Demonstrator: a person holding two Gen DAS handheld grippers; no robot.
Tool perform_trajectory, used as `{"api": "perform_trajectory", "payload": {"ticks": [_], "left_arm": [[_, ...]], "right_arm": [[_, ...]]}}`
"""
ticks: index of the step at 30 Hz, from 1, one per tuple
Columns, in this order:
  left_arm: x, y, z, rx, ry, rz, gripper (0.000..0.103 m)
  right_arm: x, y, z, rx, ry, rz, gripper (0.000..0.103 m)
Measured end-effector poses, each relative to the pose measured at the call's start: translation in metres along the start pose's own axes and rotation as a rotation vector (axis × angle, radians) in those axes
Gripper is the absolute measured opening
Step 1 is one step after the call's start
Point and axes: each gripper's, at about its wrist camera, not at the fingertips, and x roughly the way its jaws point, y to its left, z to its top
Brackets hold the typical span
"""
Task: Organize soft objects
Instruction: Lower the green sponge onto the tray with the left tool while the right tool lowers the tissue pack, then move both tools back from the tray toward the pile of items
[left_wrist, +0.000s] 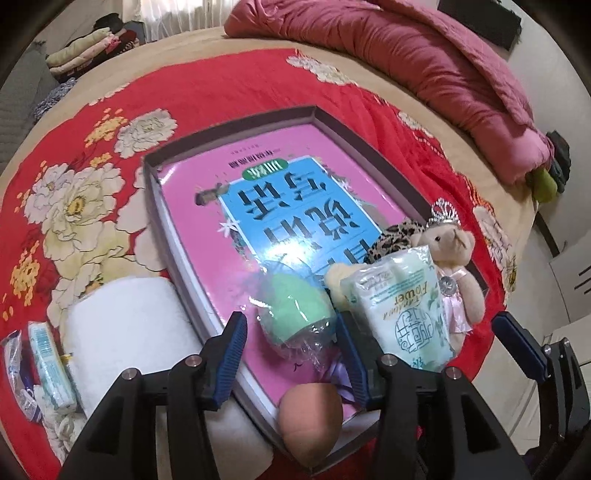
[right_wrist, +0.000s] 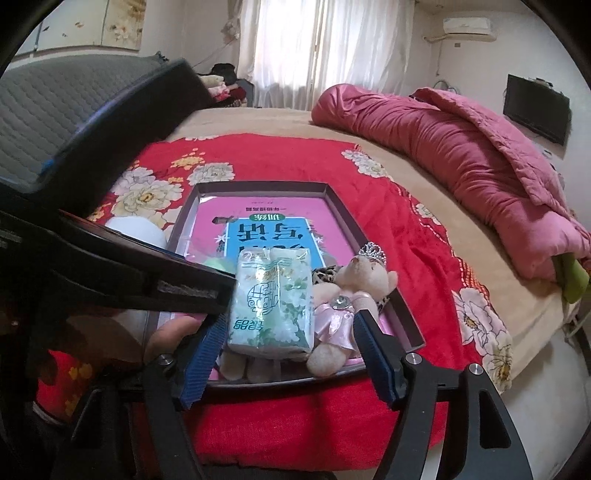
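Both jaws gape: tissue pack (right_wrist: 271, 302) between right's, green sponge (left_wrist: 293, 308) between left's.

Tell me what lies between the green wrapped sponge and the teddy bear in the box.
The tissue pack stands between the green sponge and the teddy bear, partly atop a pale plush toy. The left wrist view shows it best.
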Motion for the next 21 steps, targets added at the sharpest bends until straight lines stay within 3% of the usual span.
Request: {"api": "perform_trajectory", "payload": {"ticks": [12,21], "left_arm": [[-0.034,0.015,-0.015,-0.055,-0.088,-0.046,0.050],[-0.054,0.015,-0.031,-0.058,-0.133,-0.040,0.055]], "right_arm": [[0.002,-0.008,0.000,0.043,0.009,-0.002,0.073],[-0.008,-0.002,0.003,0.021,-0.028,-0.035,0.073]]}}
